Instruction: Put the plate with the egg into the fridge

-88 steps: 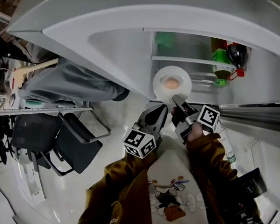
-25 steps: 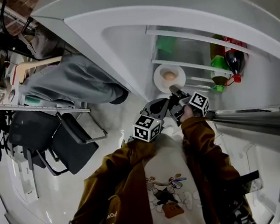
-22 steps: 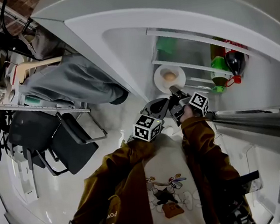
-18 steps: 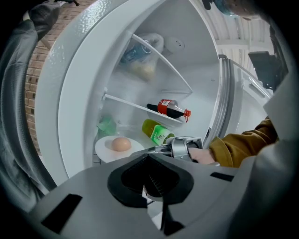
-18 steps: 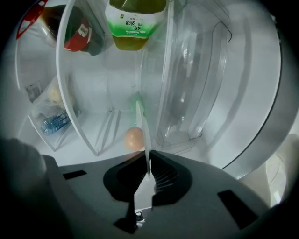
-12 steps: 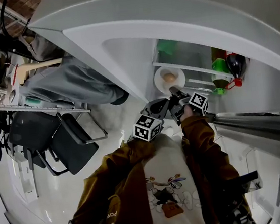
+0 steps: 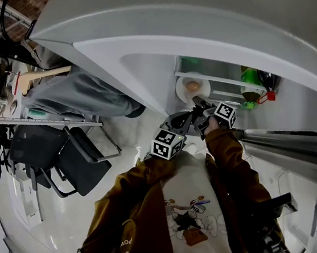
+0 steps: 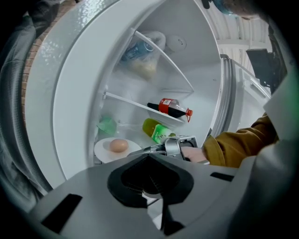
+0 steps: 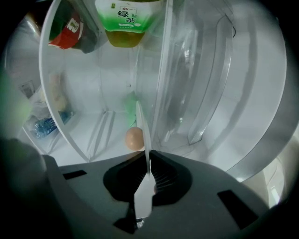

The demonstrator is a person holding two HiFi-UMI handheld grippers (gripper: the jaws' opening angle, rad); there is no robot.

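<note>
A white plate (image 7: pixel 192 87) carrying a brown egg (image 7: pixel 193 85) is inside the open fridge, at the lower shelf's left end. My right gripper (image 7: pixel 197 100) is shut on the plate's near rim. In the right gripper view the plate (image 9: pixel 142 133) runs edge-on between the jaws of my right gripper (image 9: pixel 148 166), with the egg (image 9: pixel 134 138) just beyond. I cannot tell whether the plate rests on the shelf. My left gripper (image 7: pixel 186 117) hangs just left of the right one, shut and holding nothing. In its own view it looks at the plate (image 8: pixel 103 150), the egg (image 8: pixel 118 145) and my right gripper (image 8: pixel 180 145).
A green tea bottle (image 7: pixel 249 77) and a dark red-capped bottle (image 7: pixel 270 82) lie on the shelf to the plate's right. Clear shelves and a door bin (image 9: pixel 205 79) surround the plate. The fridge door (image 7: pixel 137 45) stands open at left. A person in grey (image 7: pixel 80 95) and a chair (image 7: pixel 77 161) are behind it.
Since the oldest frame the plate and both grippers have gone further into the fridge. Over the last second they have barely shifted; only the head view has tipped a little.
</note>
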